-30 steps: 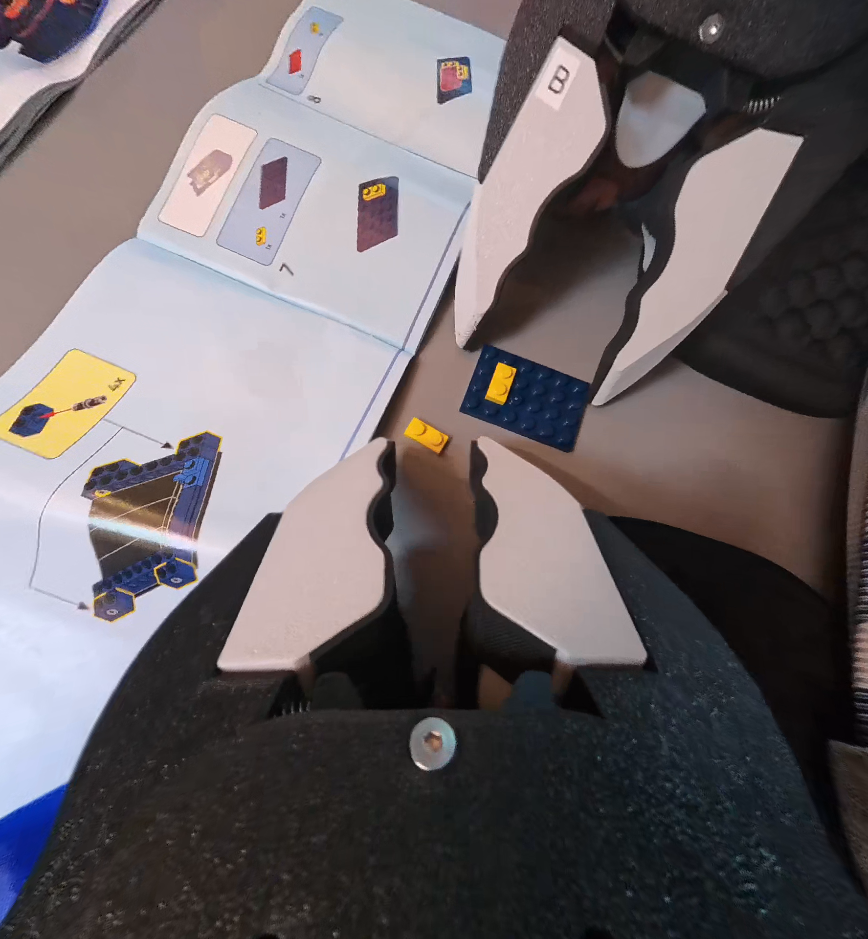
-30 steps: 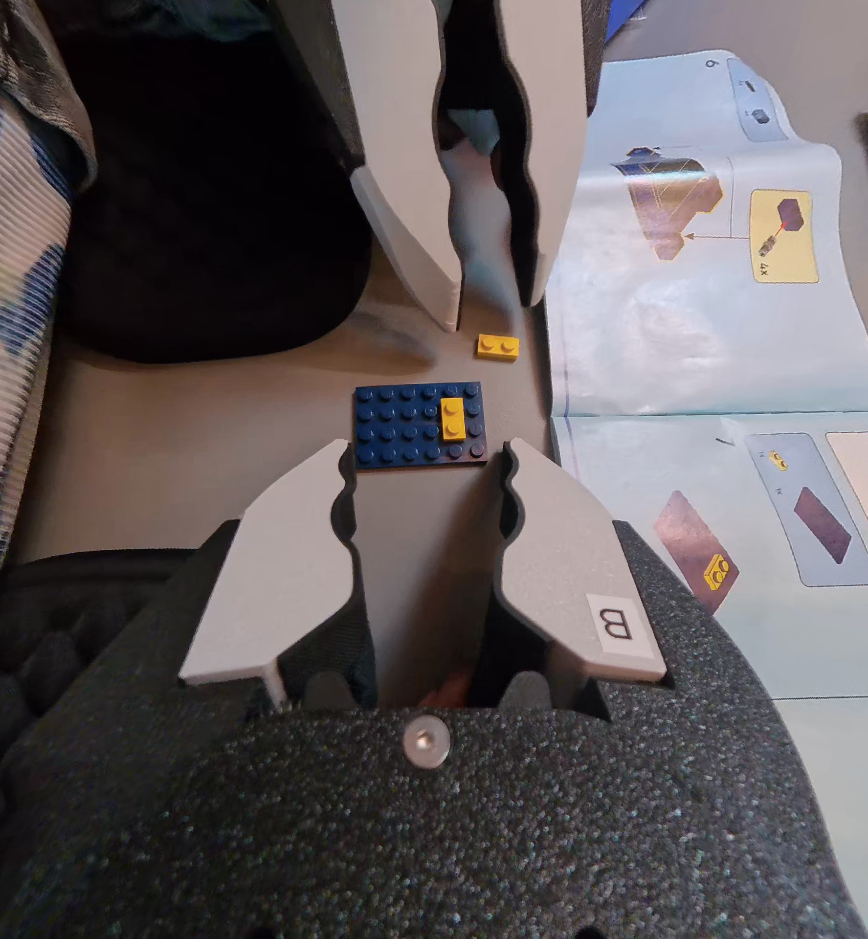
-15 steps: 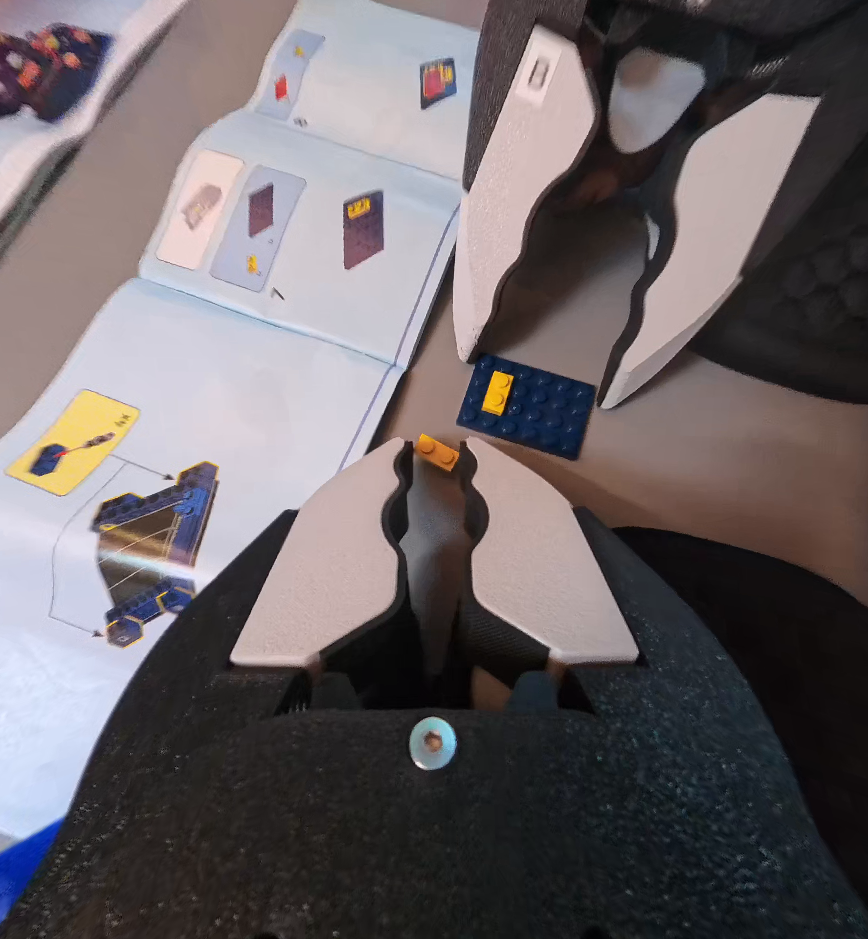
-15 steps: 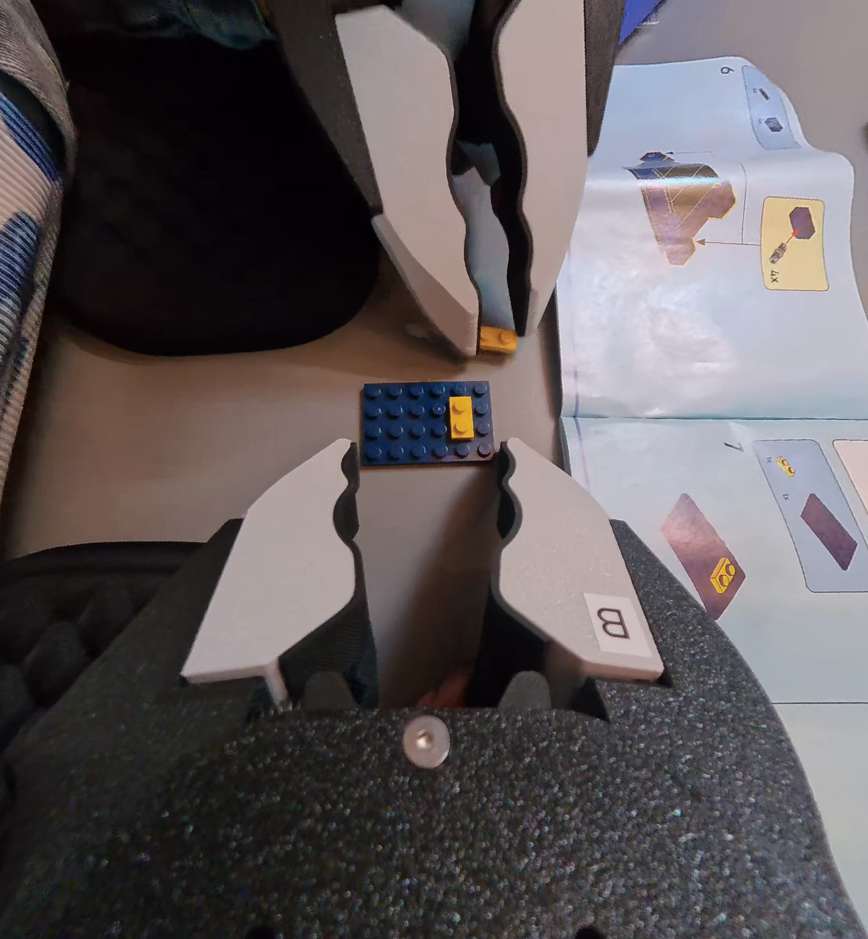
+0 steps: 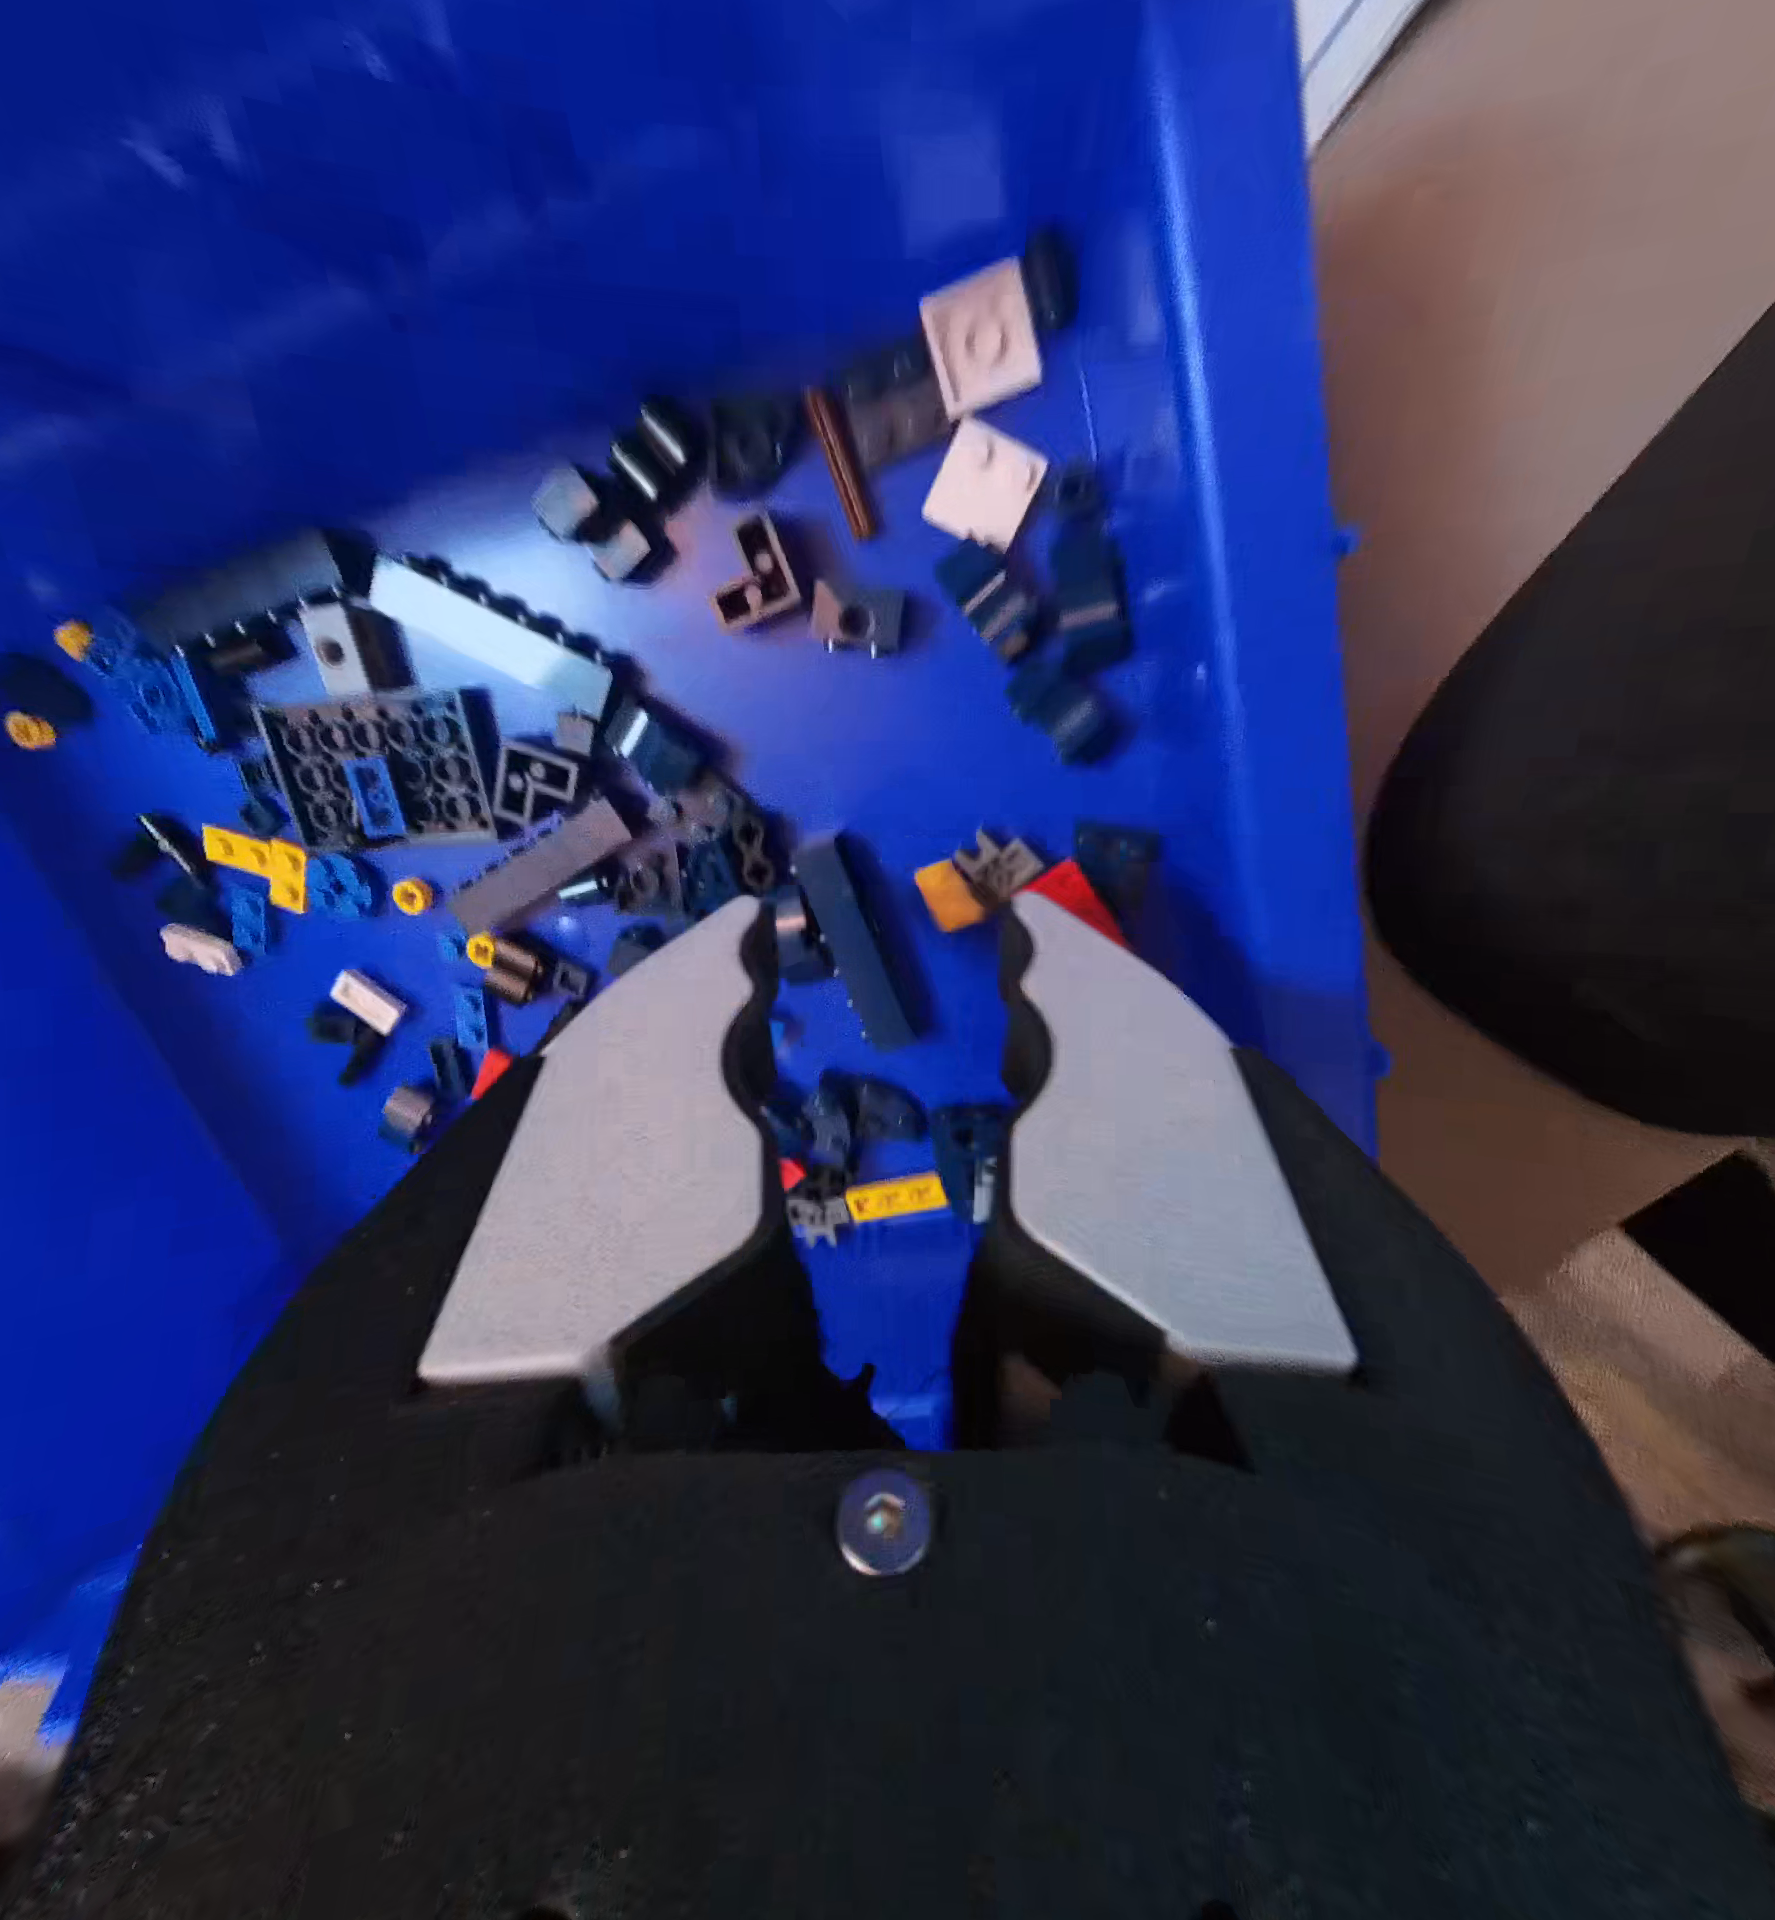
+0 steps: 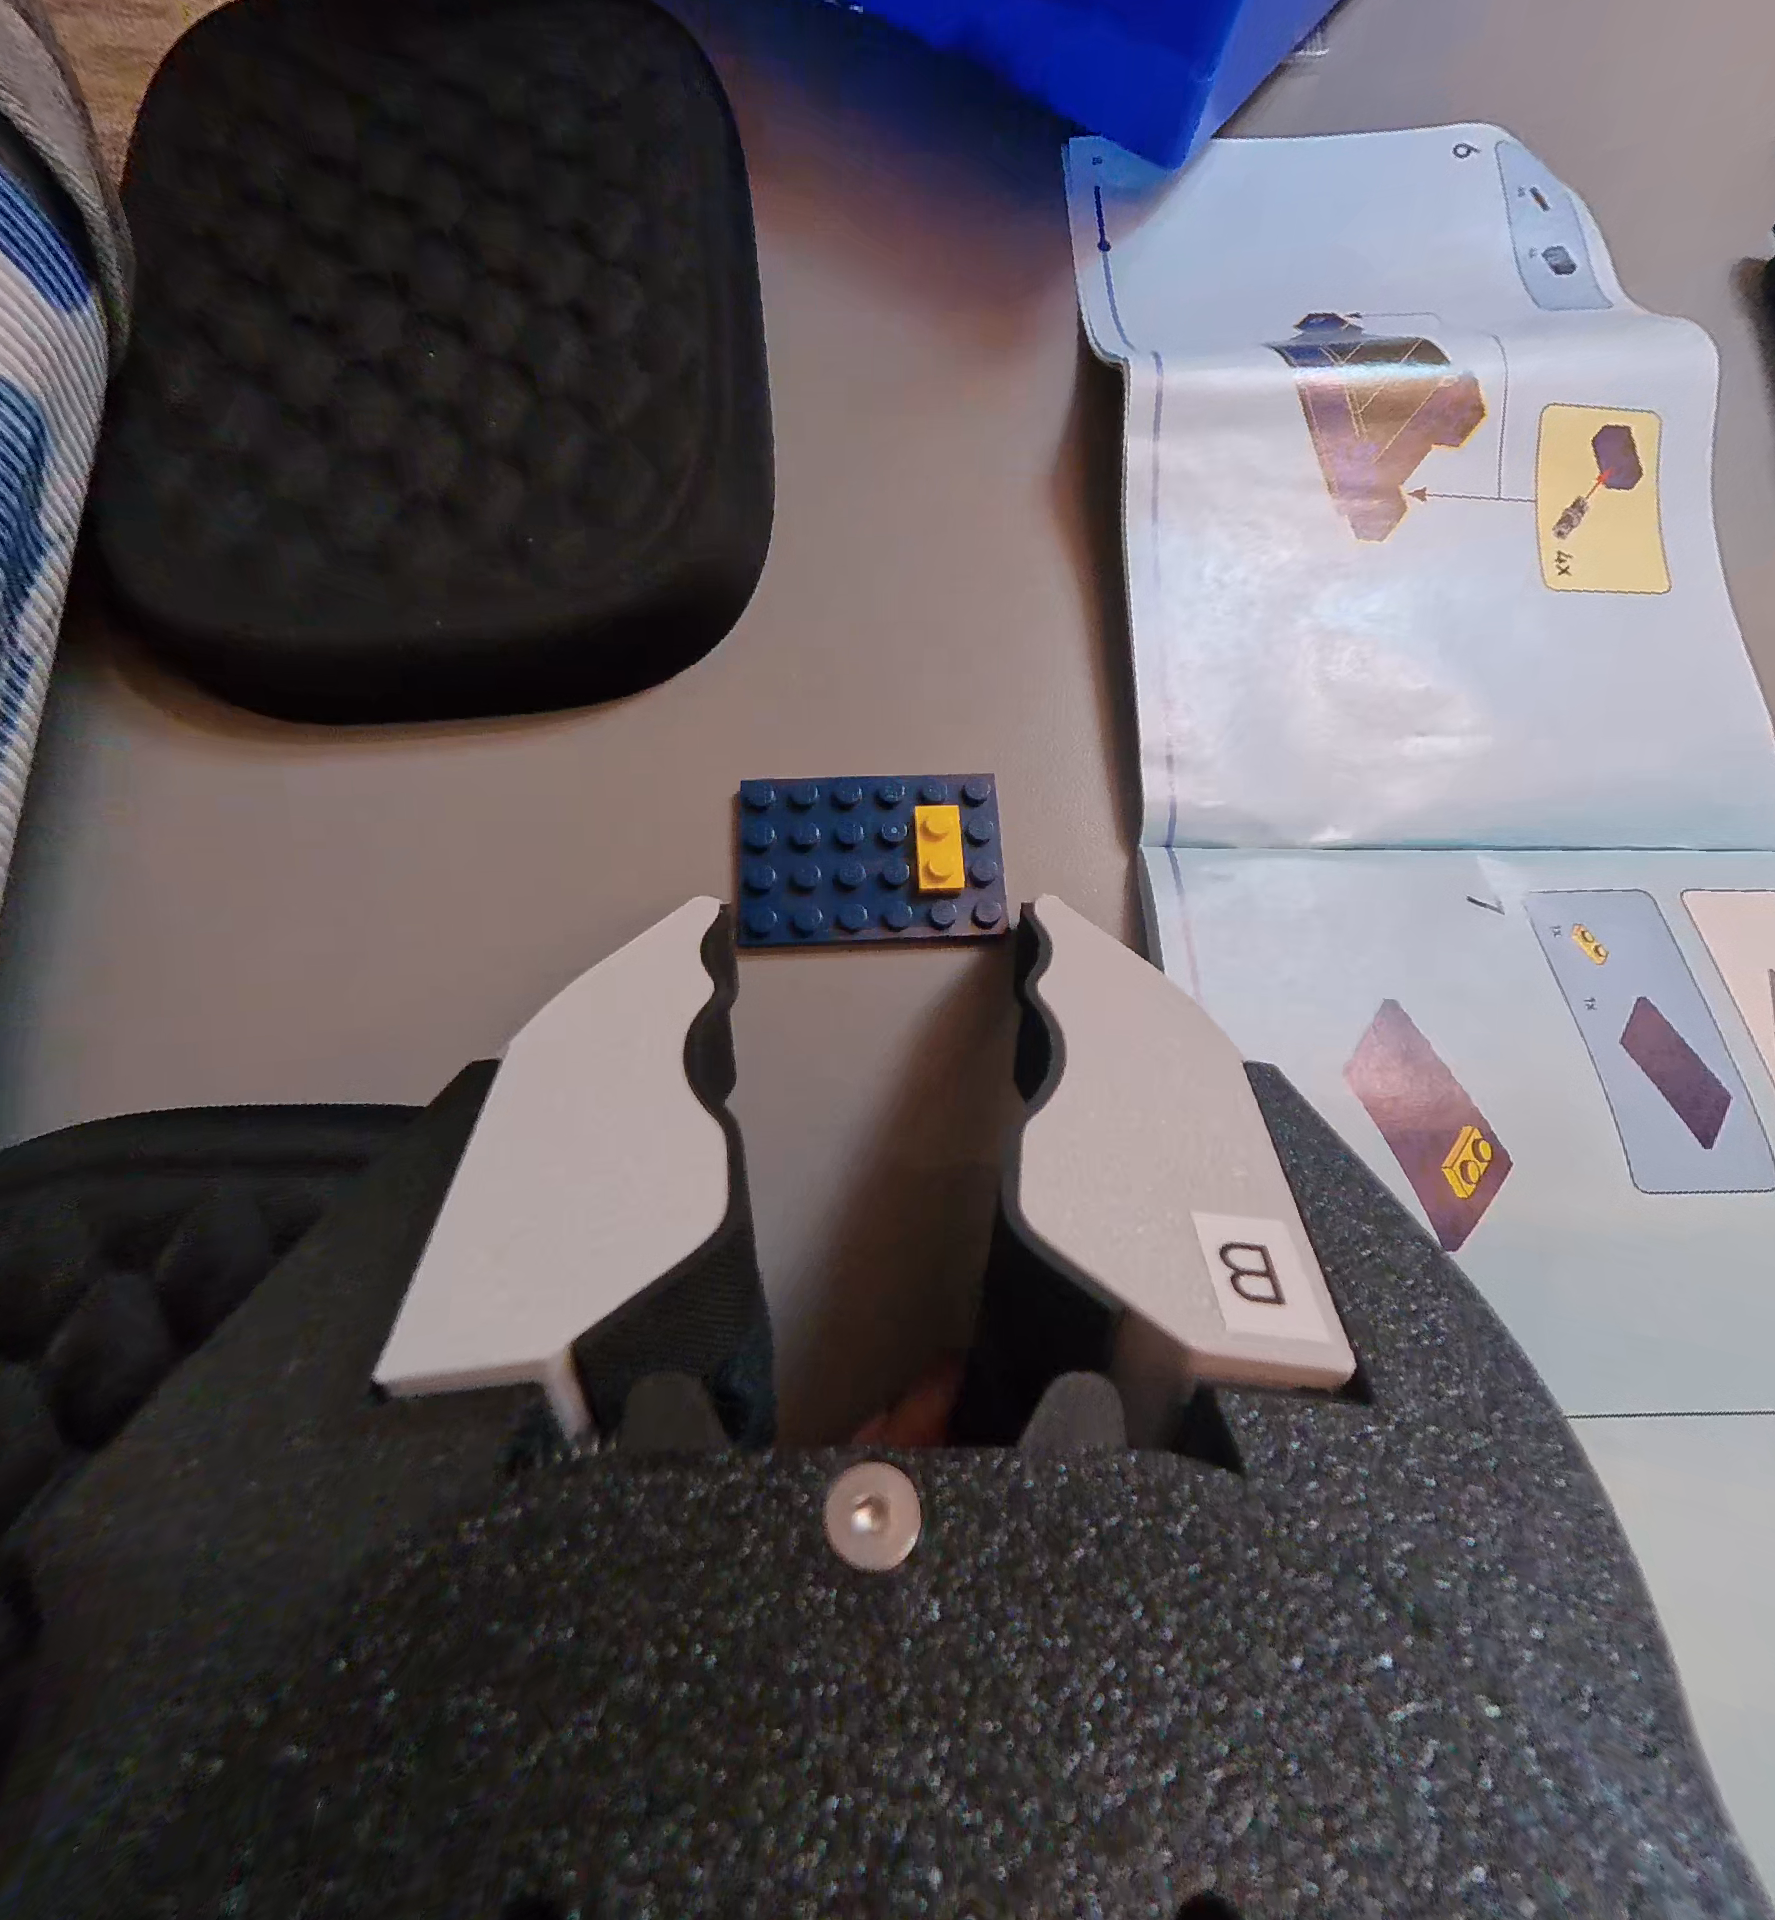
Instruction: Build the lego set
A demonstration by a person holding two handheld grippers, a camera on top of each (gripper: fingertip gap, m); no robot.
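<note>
**Dark blue plate flanked by the right gripper's tips; left gripper spread over a blue bin of bricks**

Dark blue studded rectangular plastic plate (image 6: 852, 862) lies flat on the grey tabletop (image 6: 914, 520), four rows of six studs, carrying one small yellow two-stud plate (image 6: 938, 849) near its right end. Bare table lies on its left and far sides; on its right there is only a narrow strip of table before the edge of the open pale blue paper instruction booklet (image 6: 1434, 675). A black dimpled foam pad (image 6: 426, 353) sits well apart at the far left, and a corner of the blue bin (image 6: 1070, 52) shows at the top.

The right gripper (image 6: 867, 920) has its two grey fingers spread about as wide as the plate is long, with the tips flanking the plate's near corners. Whether the pads touch it cannot be told; nothing is held.

The left gripper (image 5: 883, 914) hangs over the blue plastic bin (image 5: 1236, 623), close to its right wall, fingers spread and pinching nothing. A long dark blue brick (image 5: 862, 945) lies on the bin floor between the tips, free of both. Dozens of loose bricks are scattered about the floor, too blurred to count: two white square tiles (image 5: 982, 338), one red piece (image 5: 1070, 883), and several yellow, grey and blue ones.
</note>
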